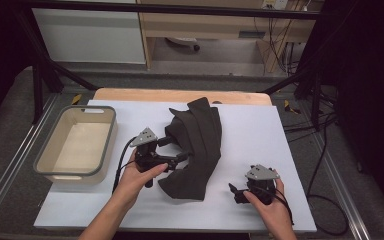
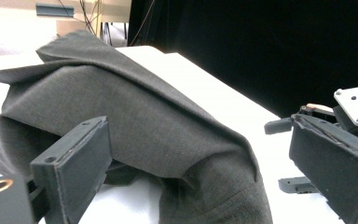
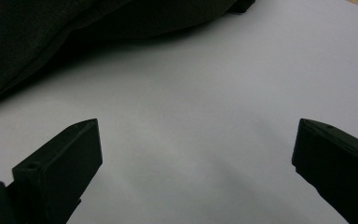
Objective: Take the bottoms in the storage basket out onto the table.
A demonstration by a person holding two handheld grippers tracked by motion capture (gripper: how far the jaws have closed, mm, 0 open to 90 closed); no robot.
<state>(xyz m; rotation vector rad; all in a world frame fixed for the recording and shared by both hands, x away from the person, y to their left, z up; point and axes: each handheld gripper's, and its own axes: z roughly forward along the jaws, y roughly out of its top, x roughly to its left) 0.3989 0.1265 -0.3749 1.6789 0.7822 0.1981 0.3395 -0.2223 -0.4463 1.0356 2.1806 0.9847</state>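
**One dark cloth, two grippers, one empty tub**

Count: one cloth (image 1: pixel 196 147), one tub (image 1: pixel 78 142), two grippers, one white sheet (image 1: pixel 260 135) covering the table.

Cloth: dark grey, fine woven texture in the left gripper view (image 2: pixel 158 126). It lies crumpled near the middle of the white sheet, bunched into long folds that run from the far end toward the person. The far end rises to a point; the near end spreads wider and flat on the sheet. In the right gripper view the cloth (image 3: pixel 37 32) is a dark mass across the upper left, resting on the sheet.

Left gripper (image 1: pixel 172 150): held in the person's left hand (image 1: pixel 137 175), at the cloth's left edge about midway along it. Jaws spread wide, with the cloth's folded edge lying between them; in its own view (image 2: pixel 205 158) the near jaw sits just beside the fabric, and whether it touches I cannot tell.

Right gripper (image 1: pixel 237 192): held in the right hand (image 1: pixel 272 207), low over bare sheet, right of the cloth's near end and apart from it. Jaws spread wide in its own view (image 3: pixel 196 158), nothing between them but white sheet.

Tub: beige, rectangular, grey rim, at the left edge of the sheet, well apart from the cloth. Nothing inside.
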